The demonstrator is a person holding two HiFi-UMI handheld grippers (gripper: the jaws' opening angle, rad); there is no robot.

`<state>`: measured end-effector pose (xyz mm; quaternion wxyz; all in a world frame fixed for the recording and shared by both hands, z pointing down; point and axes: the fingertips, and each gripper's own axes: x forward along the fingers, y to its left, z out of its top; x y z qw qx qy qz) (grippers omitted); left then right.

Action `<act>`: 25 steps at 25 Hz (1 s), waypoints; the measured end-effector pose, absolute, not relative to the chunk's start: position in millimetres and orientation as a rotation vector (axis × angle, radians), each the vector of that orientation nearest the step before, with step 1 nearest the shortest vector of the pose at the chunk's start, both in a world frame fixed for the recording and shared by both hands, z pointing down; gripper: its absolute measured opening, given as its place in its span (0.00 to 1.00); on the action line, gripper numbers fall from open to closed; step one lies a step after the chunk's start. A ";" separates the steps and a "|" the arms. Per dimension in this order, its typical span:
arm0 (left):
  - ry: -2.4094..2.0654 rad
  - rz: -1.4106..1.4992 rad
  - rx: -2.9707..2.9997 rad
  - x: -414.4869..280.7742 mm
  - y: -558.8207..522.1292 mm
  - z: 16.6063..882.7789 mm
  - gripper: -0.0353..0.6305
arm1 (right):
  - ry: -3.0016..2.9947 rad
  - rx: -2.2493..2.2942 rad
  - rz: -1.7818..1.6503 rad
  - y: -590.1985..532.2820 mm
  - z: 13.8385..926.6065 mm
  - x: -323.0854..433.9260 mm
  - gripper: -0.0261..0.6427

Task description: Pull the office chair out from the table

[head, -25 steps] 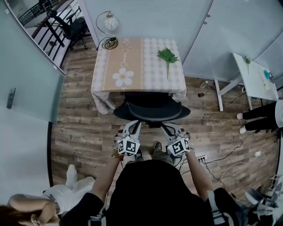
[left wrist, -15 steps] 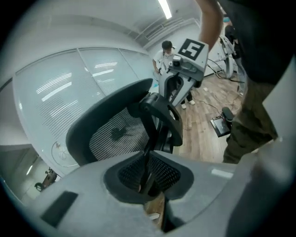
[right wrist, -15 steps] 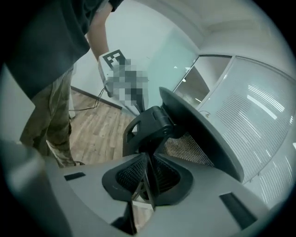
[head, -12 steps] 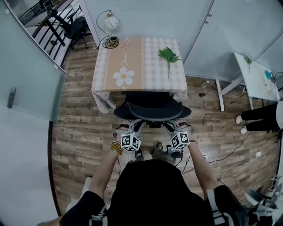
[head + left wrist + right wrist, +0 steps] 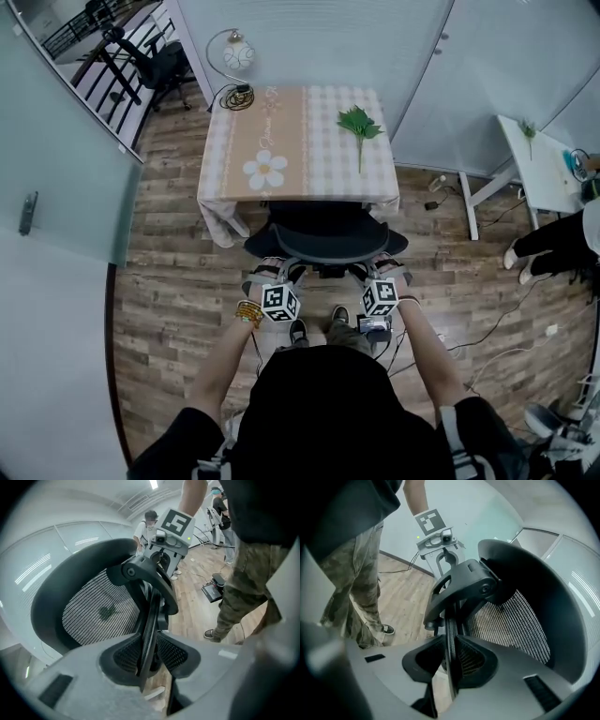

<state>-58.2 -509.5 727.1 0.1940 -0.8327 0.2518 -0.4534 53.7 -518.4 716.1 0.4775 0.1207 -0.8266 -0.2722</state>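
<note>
Left gripper [image 5: 147, 654] and right gripper [image 5: 452, 660] dropped, fingers [image 5: 124, 653] just spreading astride office chair [image 5: 328, 242] struts [image 5: 151, 616]; seat hidden.

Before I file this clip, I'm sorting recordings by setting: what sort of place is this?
Probably an office: frosted glass partition walls, a mesh-backed office chair pushed in at a cloth-covered table, and another white desk at the side.

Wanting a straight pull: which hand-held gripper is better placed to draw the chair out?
About even. Left hand-held gripper and right hand-held gripper, jaws just opening, each straddle a rear strut of the office chair, either side of centre. Use both.
</note>
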 end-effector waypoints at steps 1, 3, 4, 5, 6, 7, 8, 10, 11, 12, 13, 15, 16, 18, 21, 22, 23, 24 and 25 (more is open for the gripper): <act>0.701 -1.277 -2.328 -58.5 -511.0 727.7 0.21 | -2.013 0.294 -0.668 -519.6 716.6 52.9 0.14; 0.685 -1.296 -2.315 -59.8 -513.5 730.5 0.21 | -2.002 0.281 -0.676 -519.8 718.1 51.3 0.14; 0.673 -1.310 -2.306 -60.2 -514.5 732.4 0.21 | -1.995 0.271 -0.681 -519.0 718.6 50.9 0.14; 0.657 -1.325 -2.297 -60.2 -515.4 734.4 0.22 | -1.987 0.261 -0.690 -518.0 719.0 50.8 0.14; 0.641 -1.339 -2.289 -59.9 -516.4 736.0 0.23 | -1.974 0.249 -0.704 -517.2 718.9 50.8 0.14; 0.625 -1.352 -2.283 -59.5 -517.8 737.6 0.23 | -1.959 0.237 -0.720 -516.8 718.6 51.0 0.14; 0.612 -1.365 -2.276 -59.1 -519.6 739.2 0.24 | -1.943 0.227 -0.735 -517.0 718.2 51.2 0.14; 0.594 -1.384 -2.262 -58.6 -522.0 742.7 0.24 | -1.914 0.209 -0.762 -516.8 717.5 51.7 0.14; 0.590 -1.391 -2.252 -58.4 -522.5 744.1 0.24 | -1.901 0.204 -0.772 -516.2 717.6 52.1 0.14; 0.588 -1.396 -2.241 -59.1 -522.9 744.9 0.24 | -1.893 0.206 -0.779 -515.9 717.7 51.9 0.14; 0.587 -1.400 -2.232 -61.1 -523.1 745.1 0.24 | -1.890 0.212 -0.782 -516.0 718.1 50.1 0.14; 0.585 -1.408 -2.223 -66.2 -523.1 745.4 0.24 | -1.890 0.226 -0.779 -517.1 719.2 45.6 0.14; 0.585 -1.412 -2.221 -66.1 -523.1 745.7 0.24 | -1.881 0.227 -0.777 -517.4 720.0 46.5 0.14; 0.592 -1.416 -2.224 -61.1 -523.9 746.4 0.24 | -1.851 0.219 -0.772 -517.0 722.1 54.5 0.17; 0.595 -1.424 -2.206 -58.0 -528.1 747.2 0.27 | -1.837 0.230 -0.755 -519.8 724.2 60.3 0.18; 0.584 -1.431 -2.200 -58.5 -529.0 749.0 0.27 | -1.830 0.235 -0.751 -522.5 725.8 59.1 0.18; 0.567 -1.439 -2.199 -58.7 -529.2 751.7 0.27 | -1.820 0.235 -0.747 -525.3 728.0 57.4 0.18; 0.552 -1.448 -2.202 -58.4 -529.2 754.5 0.27 | -1.812 0.232 -0.743 -527.1 730.2 56.1 0.18; 0.543 -1.455 -2.208 -57.9 -529.3 756.9 0.27 | -1.808 0.228 -0.737 -527.7 731.9 55.4 0.17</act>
